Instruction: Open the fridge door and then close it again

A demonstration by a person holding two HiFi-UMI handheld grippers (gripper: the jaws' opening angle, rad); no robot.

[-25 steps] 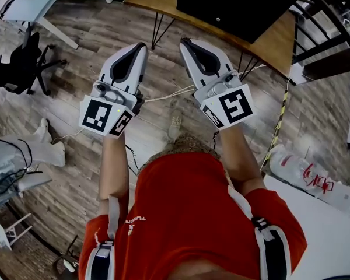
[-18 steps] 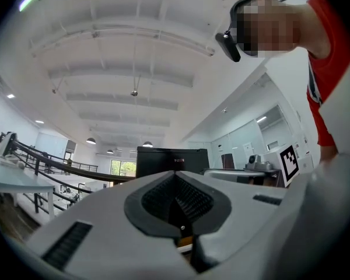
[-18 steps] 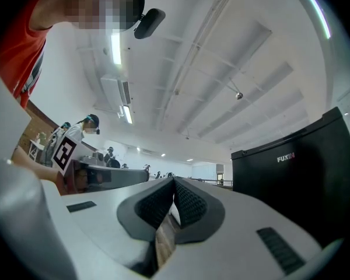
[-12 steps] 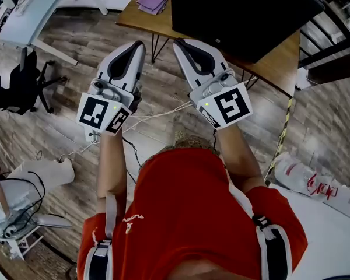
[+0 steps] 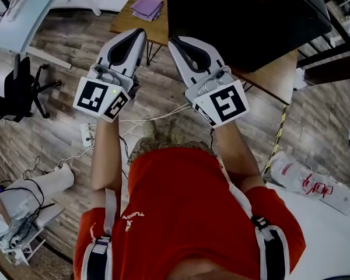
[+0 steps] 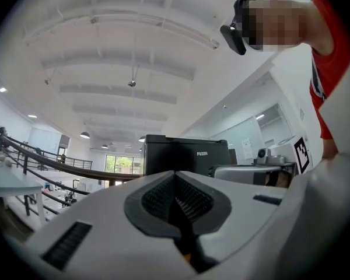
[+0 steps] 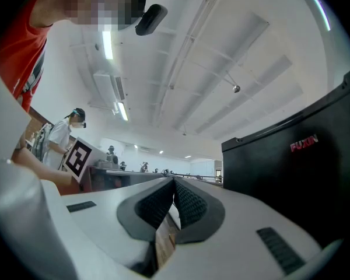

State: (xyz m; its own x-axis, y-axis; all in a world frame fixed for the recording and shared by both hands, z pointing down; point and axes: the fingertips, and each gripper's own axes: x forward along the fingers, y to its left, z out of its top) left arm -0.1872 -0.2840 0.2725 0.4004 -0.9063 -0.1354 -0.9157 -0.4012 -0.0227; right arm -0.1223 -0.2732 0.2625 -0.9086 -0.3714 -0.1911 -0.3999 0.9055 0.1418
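**Head view is showing both grippers clenched and empty near the black fridge**

Nearest the camera, a person in a red short-sleeved shirt (image 5: 181,214) is standing on a grey wood-plank floor (image 5: 64,45), stretching both forearms forward. The left gripper (image 5: 137,35), white with dark ribbed pads, is pointing ahead with its jaws pressing together on nothing; the left gripper view (image 6: 175,177) is confirming this. Just beside it, the right gripper (image 5: 175,41) is also lying clenched and empty, its pads meeting in the right gripper view (image 7: 174,183).

A white power strip (image 5: 86,134) with trailing cables is lying on the floor below the left forearm, and a black swivel office chair (image 5: 20,86) is standing well apart at the left.

Ahead of the jaws, the black box-shaped fridge (image 5: 245,16) is sitting on a brown wooden table (image 5: 268,57) with thin metal legs, its door closed. The right gripper's tip is hovering near the fridge's front edge; whether it is touching cannot be told. Farther along the tabletop, a purple folded cloth (image 5: 147,7) is resting beside the fridge.
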